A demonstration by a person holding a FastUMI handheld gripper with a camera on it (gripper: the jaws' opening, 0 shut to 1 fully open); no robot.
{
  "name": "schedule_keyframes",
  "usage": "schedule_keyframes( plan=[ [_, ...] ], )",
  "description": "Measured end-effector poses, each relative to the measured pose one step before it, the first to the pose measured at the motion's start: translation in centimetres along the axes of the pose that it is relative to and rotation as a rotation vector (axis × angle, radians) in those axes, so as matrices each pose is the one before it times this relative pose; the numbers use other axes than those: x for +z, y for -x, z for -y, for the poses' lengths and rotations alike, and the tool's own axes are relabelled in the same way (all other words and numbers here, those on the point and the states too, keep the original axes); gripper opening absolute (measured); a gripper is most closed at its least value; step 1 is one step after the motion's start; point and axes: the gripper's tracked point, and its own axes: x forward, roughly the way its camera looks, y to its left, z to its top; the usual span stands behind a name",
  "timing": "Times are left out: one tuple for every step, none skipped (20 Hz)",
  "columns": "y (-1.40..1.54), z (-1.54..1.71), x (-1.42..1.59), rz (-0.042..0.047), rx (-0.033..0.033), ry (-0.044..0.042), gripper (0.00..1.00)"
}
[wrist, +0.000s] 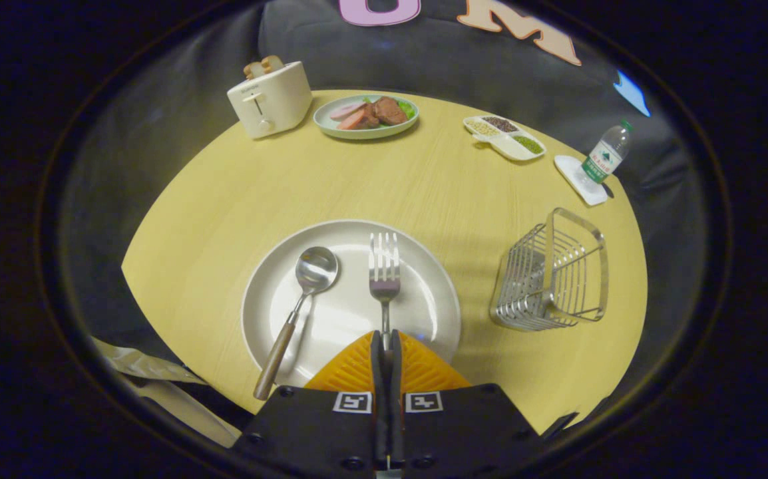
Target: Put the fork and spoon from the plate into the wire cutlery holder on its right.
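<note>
Steel fork [384, 269] on white plate [351, 303]; we see its handle clamped between closed fingers [386, 346]. Spoon [301, 306] at its 9 o'clock. Wire cutlery holder [550, 273] at 3 o'clock on desk [224, 193].

A rounded pale-yellow wooden worktop [237, 193] carries a large round white plate [424, 313]. Right of that plate stands a silver wire cutlery holder [550, 279]. Beyond the plate sit a cream toaster [269, 98], a pale-green plate of food [365, 117], a white divided dish [505, 137] and a clear water bottle [605, 154] on a white coaster [577, 178].

The tool [386, 342] has its fingers pressed together on the fork's handle.
</note>
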Motion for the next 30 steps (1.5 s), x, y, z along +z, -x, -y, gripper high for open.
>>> schedule_keyframes(
  plan=[
    [0.377, 0.335, 0.179, -0.00101, -0.00437, 0.00812, 0.04],
    [0.371, 0.445, 0.220, -0.00166, -0.00442, 0.01010, 0.04],
    [0.214, 0.546, 0.178, 0.00061, -0.00601, 0.00898, 0.04],
    [0.349, 0.464, 0.295, -0.00074, -0.00438, 0.00803, 0.05],
    [0.411, 0.435, 0.074, -0.00098, -0.00431, 0.01004, 0.05],
    [0.384, 0.492, 0.317, -0.00031, -0.00372, 0.01151, 0.05],
    [0.384, 0.534, 0.162, -0.00006, -0.00402, 0.00802, 0.05],
    [0.408, 0.553, 0.379, 0.00359, -0.00424, 0.00958, 0.04],
    [0.332, 0.608, 0.281, 0.00315, -0.00558, 0.01377, 0.04],
    [0.336, 0.816, 0.298, 0.00143, -0.01112, 0.01414, 0.05],
    [0.249, 0.852, 0.165, -0.00004, -0.01149, 0.01423, 0.05],
    [0.243, 0.788, 0.110, -0.00237, -0.01032, 0.01265, 0.04],
    [0.310, 0.855, 0.220, -0.00412, -0.01002, 0.01259, 0.05],
    [0.207, 0.718, 0.122, -0.00430, -0.00707, 0.00860, 0.05],
    [0.114, 0.726, -0.013, -0.00467, -0.00592, 0.01149, 0.04],
    [0.126, 0.871, 0.094, -0.00762, -0.00987, 0.01169, 0.04],
    [0.010, 0.854, -0.219, -0.00997, -0.01106, 0.01046, 0.04],
    [0.101, 0.779, -0.021, -0.00993, -0.00845, 0.00422, 0.04],
    [-0.028, 0.500, -0.217, -0.00977, -0.00288, -0.00264, 0.04],
    [0.033, 0.360, -0.033, -0.00597, 0.00106, -0.00560, 0.05],
    [-0.003, 0.308, -0.153, -0.00348, 0.00235, -0.00285, 0.04],
    [-0.053, 0.276, -0.116, -0.00902, 0.00174, 0.00524, 0.04],
    [-0.107, 0.312, -0.365, -0.01235, 0.00135, 0.01328, 0.04],
    [-0.093, 0.279, -0.473, -0.01803, -0.00220, 0.01336, 0.04],
    [-0.096, 0.410, -0.281, -0.01110, -0.00685, 0.01288, 0.04],
    [-0.126, 0.500, -0.079, -0.00875, -0.00955, 0.00519, 0.04],
    [-0.156, 0.374, -0.148, -0.00491, -0.00866, -0.00606, 0.04],
    [-0.128, 0.224, -0.108, -0.00879, -0.00268, -0.00829, 0.04],
    [-0.224, 0.129, -0.282, -0.01233, -0.00096, -0.00380, 0.04],
    [-0.212, 0.262, -0.266, -0.02067, -0.00126, 0.00565, 0.04]
  ],
)
